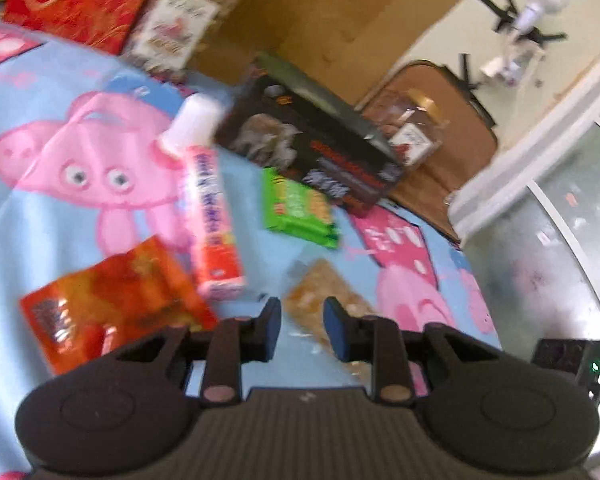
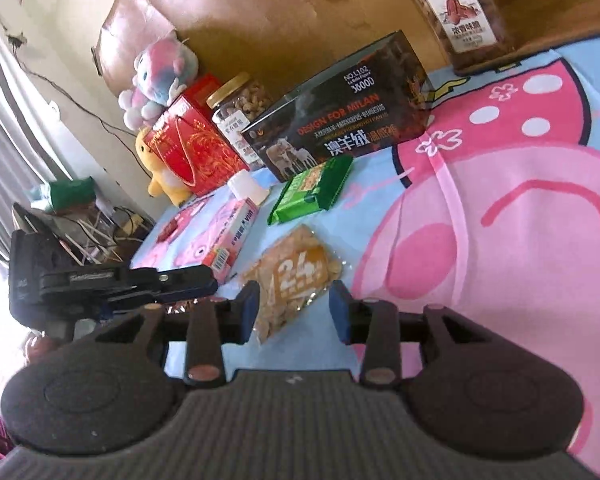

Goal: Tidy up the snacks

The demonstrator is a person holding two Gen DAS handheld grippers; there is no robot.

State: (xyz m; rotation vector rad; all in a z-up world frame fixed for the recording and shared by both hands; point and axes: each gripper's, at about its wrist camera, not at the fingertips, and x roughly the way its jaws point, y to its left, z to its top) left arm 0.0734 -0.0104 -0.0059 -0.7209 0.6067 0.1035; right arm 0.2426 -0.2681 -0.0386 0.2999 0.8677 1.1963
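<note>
snacks lay scattered on a cartoon-print sheet [image 2: 520, 128], none yet grouped. right gripper [image 2: 294, 312] hung low with jaws parted wide and empty, straddling the near end of the nut bag [image 2: 296, 272]; left gripper [image 1: 302, 330] likewise spread and empty, just short of the same bag [image 1: 328, 300]. judged step: picking up the nut bag. best done by lowering until both pads bracketed the bag's edge, then closing gently, since loose contents and slick film would likely shift or slip. beyond it: green pack [image 2: 312, 192], pink tube [image 2: 230, 236] with white cap, orange pouch [image 1: 112, 304], dark box [image 2: 340, 124], two jars [image 2: 240, 112] [image 2: 464, 12], red bag [image 2: 192, 148]. left view blurred, so contact there could not be told.
</note>
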